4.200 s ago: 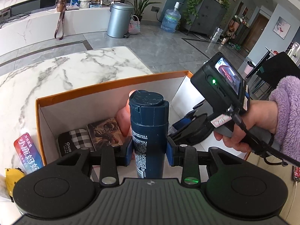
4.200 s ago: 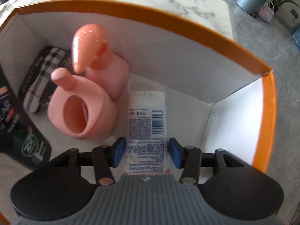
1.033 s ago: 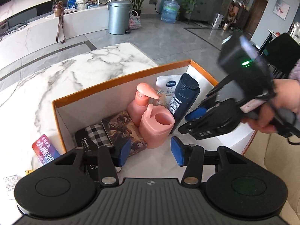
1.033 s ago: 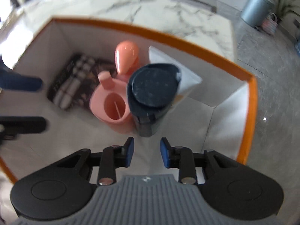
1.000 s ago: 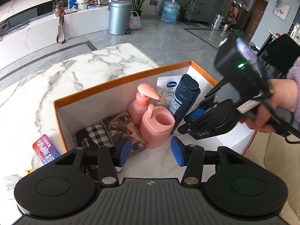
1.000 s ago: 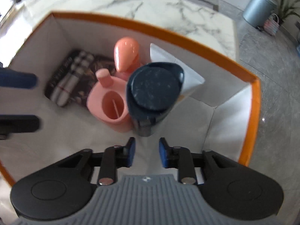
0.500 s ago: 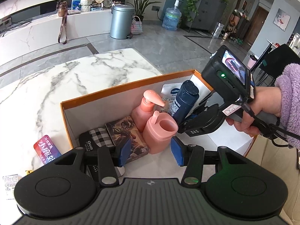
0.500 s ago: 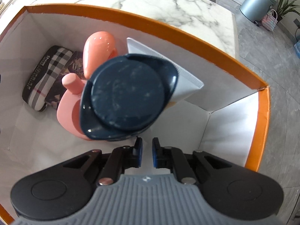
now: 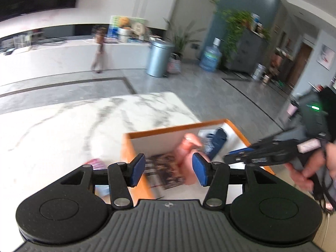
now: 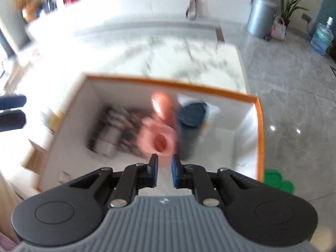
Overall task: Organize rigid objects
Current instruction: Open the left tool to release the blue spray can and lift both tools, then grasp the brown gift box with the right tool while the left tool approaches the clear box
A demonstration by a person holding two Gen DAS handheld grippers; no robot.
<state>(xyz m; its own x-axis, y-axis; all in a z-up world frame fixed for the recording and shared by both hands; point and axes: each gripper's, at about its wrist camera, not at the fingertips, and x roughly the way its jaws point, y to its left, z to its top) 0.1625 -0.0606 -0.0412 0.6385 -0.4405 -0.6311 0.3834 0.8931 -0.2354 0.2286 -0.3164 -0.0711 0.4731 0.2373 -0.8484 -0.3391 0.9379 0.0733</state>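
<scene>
Left wrist view was blurred: the left tool [image 9: 169, 169] stood wide and held nothing, above the near edge of the orange-rimmed box [image 9: 166, 127] on the marble counter [image 9: 63, 126]. Inside the box stood a pink pump bottle [image 9: 189, 141], a pink cup [image 10: 159, 139] and a dark blue bottle [image 10: 192, 115], close together, beside a checked pouch [image 10: 108, 136]. The right tool [image 10: 164, 171] hung over the box with its fingers narrow, a small gap between them, holding nothing.
</scene>
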